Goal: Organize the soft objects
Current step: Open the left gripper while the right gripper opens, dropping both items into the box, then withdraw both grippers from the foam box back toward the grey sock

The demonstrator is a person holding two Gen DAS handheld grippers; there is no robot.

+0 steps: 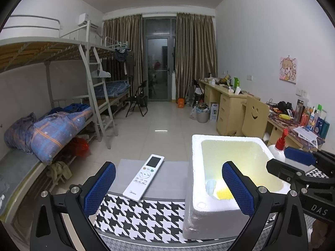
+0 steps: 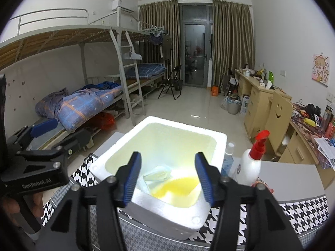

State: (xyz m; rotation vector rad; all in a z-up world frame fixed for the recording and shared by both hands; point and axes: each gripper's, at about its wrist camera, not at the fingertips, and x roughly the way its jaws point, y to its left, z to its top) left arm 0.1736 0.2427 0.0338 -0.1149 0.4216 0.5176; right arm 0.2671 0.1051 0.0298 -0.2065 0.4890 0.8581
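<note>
A white foam box stands on a table covered with houndstooth cloth. On the box floor lie a yellow sponge and a pale blue face mask. My right gripper hangs over the box's near side, open, with nothing between its blue pads; the sponge and mask lie below it. My left gripper is open wide to the left of the box, empty, with its right finger in front of the box's near corner.
A white remote control lies on the grey patch left of the box. A white spray bottle with a red top and a small clear bottle stand right of the box. Bunk beds lie left, desks right.
</note>
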